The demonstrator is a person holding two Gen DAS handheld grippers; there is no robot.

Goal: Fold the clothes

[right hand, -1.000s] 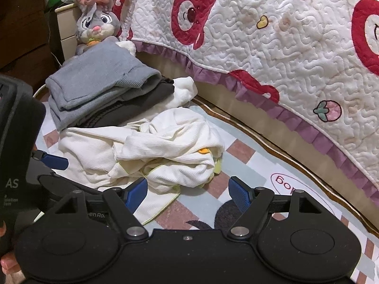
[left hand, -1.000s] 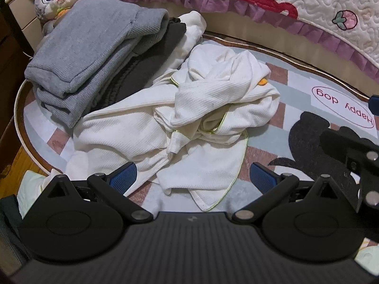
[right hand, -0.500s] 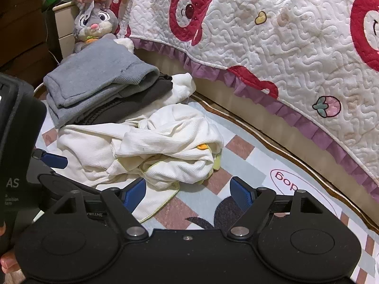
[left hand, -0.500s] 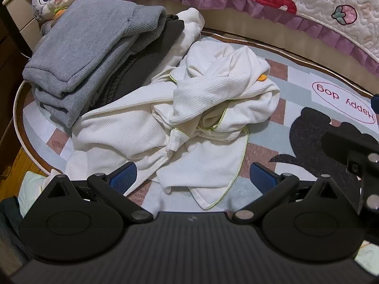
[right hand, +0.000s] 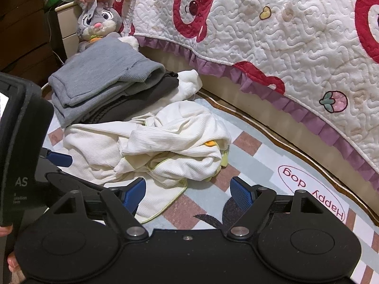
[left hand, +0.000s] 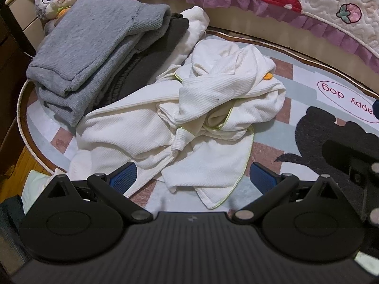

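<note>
A crumpled white ribbed garment (left hand: 189,123) (right hand: 165,146) with thin green trim and a small orange patch lies heaped on the patterned rug (left hand: 296,75) (right hand: 255,165). My left gripper (left hand: 193,177) hovers open just above the garment's near hem, blue pads wide apart, nothing between them. In the right wrist view my right gripper (right hand: 187,189) is also open, over the rug at the garment's near right corner. The left gripper's body (right hand: 21,146) shows at that view's left edge.
A stack of folded grey and dark clothes (left hand: 94,47) (right hand: 106,82) sits behind the white garment, with a plush rabbit (right hand: 97,21) beyond it. A quilted bedspread (right hand: 272,35) hangs over the bed edge along the rug's far side. Wooden floor (left hand: 21,163) shows at left.
Both views have shifted only slightly; the grippers drifted a little over the white garment. Both grippers stay open and the clothes lie as before.
</note>
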